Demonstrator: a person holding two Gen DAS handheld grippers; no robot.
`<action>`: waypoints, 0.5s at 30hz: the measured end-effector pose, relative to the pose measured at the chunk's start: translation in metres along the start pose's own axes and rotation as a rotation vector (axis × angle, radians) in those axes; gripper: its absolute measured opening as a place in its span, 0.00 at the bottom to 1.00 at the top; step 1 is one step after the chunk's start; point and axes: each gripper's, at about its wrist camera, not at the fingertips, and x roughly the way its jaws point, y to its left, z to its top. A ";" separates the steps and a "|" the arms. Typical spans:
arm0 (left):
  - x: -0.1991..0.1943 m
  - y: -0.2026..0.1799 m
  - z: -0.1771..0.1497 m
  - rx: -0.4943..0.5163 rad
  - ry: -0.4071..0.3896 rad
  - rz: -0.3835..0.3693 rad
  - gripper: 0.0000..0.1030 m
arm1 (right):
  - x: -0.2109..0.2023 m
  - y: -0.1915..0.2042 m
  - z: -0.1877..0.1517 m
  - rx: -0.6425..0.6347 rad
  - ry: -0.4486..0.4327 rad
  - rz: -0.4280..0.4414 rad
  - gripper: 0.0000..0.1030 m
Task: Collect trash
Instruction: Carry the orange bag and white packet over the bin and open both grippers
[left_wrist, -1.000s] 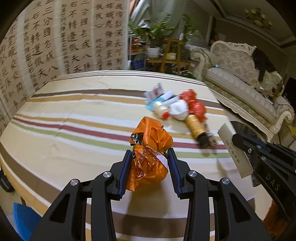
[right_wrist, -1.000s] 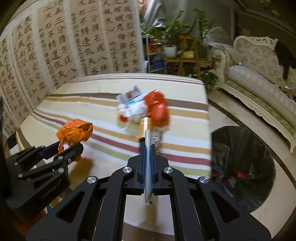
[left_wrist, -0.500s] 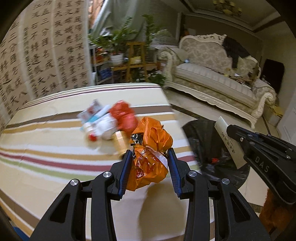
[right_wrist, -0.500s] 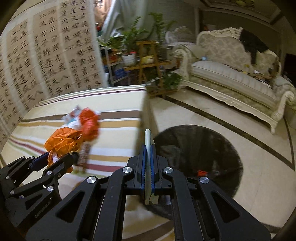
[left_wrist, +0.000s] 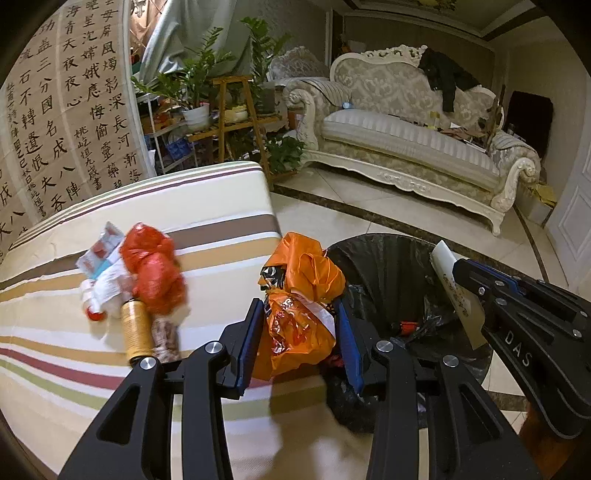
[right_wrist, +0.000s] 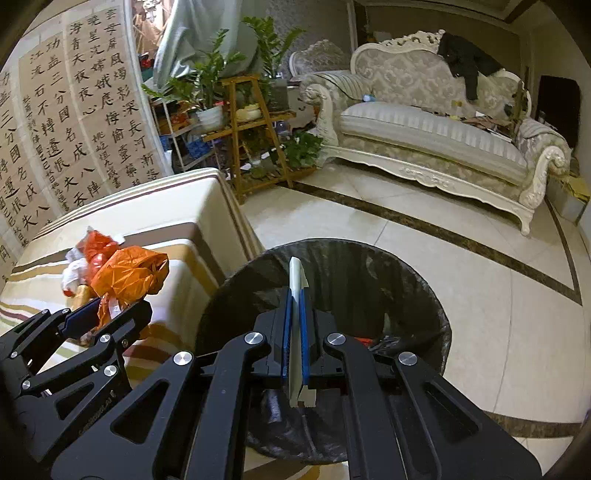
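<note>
Orange bag (left_wrist: 299, 314), judged light and crushable, is pinched mid-body by left hand-held gripper (left_wrist: 300, 341) beside bin (right_wrist: 417, 291); stiff card (right_wrist: 297, 332) is clamped by right hand-held gripper (right_wrist: 295, 345) above bin.

A home living room: ornate sofa (left_wrist: 413, 133), potted plants (left_wrist: 195, 85).

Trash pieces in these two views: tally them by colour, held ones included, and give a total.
Orange: 1, the orange bag in the left gripper.
Red: 1, the red bag on the table.
White or pale: 1, the paper card in the right gripper.
Gold: 1, the gold bottle.
Total: 4; the wrappers under the red bag are too jumbled to count.
</note>
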 end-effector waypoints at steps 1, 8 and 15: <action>0.001 -0.001 0.001 0.003 0.002 0.001 0.38 | 0.003 -0.003 0.000 0.005 0.003 -0.004 0.04; 0.016 -0.012 0.009 0.016 0.007 0.002 0.39 | 0.014 -0.019 0.000 0.030 0.016 -0.021 0.05; 0.025 -0.020 0.011 0.037 0.011 0.004 0.42 | 0.021 -0.031 0.001 0.060 0.025 -0.026 0.07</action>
